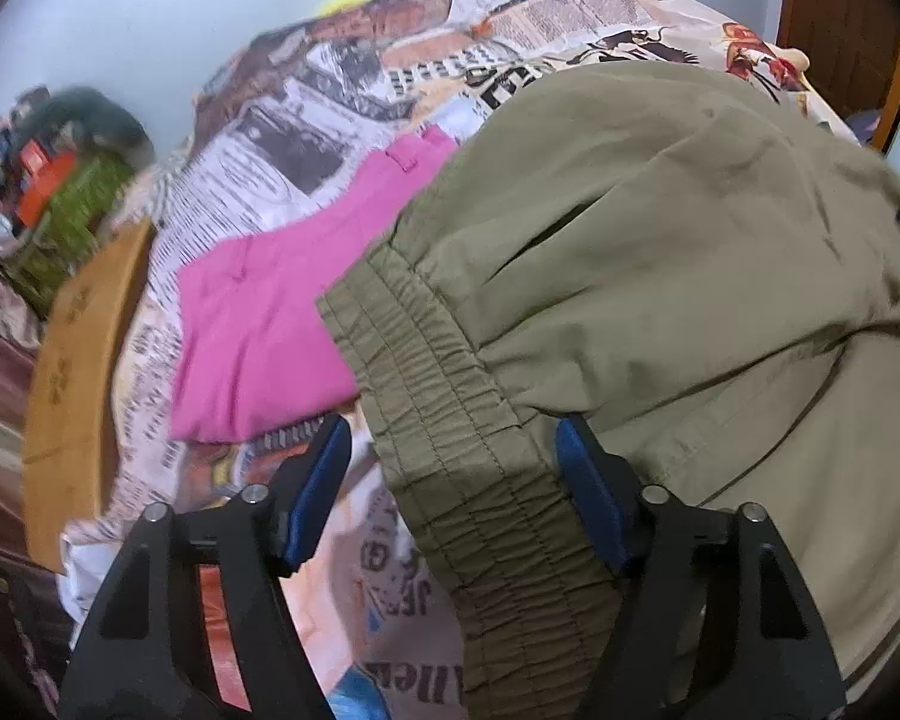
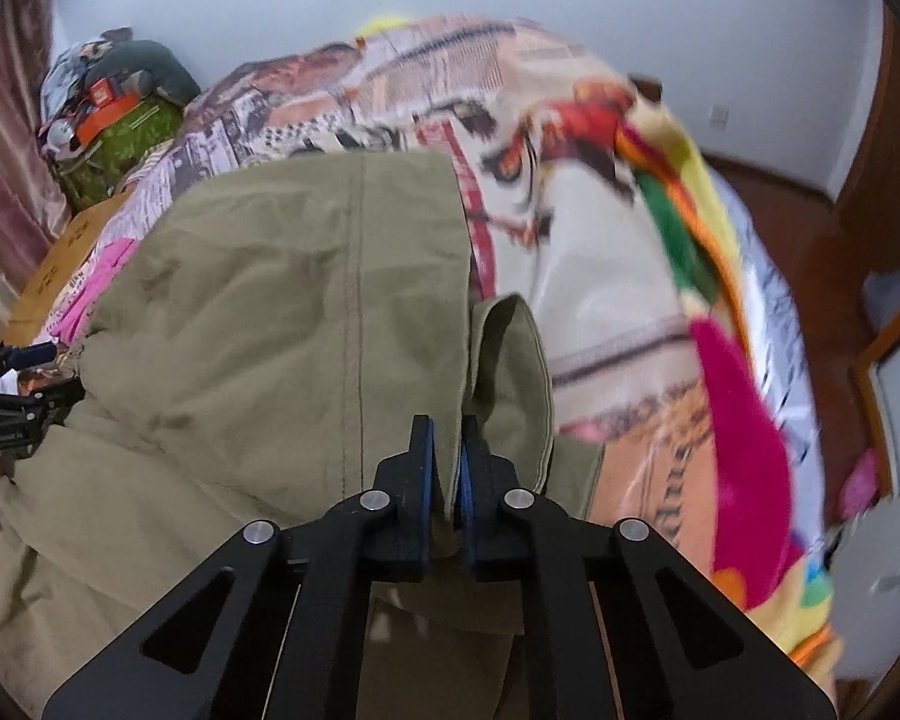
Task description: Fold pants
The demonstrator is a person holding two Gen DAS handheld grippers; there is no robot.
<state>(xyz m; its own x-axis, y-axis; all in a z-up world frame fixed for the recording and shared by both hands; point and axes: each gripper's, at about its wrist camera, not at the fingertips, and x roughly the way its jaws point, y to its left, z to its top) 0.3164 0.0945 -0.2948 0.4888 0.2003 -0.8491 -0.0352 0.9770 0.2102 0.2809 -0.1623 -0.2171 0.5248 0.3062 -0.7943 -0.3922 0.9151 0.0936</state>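
Right gripper (image 2: pixel 447 450): blue pads pressed together on a fold at the side edge of the olive pants (image 2: pixel 258 312), cloth pinched tight between them. Left gripper (image 1: pixel 453 474): jaws partly apart, straddling the gathered elastic waistband (image 1: pixel 450 420) of the pants, one pad just beside each side of the band; contact with the cloth not clear. Olive pants spread across the bed (image 1: pixel 306 138), over its newspaper-print sheet. Pink garment (image 1: pixel 270 324) flat on the sheet, just beside the pants' waistband, partly tucked under it. Bright striped blanket (image 2: pixel 690 276) on the bed beyond the pants' pinched edge. Cardboard box (image 1: pixel 78 360) against the bed's edge past the pink garment.
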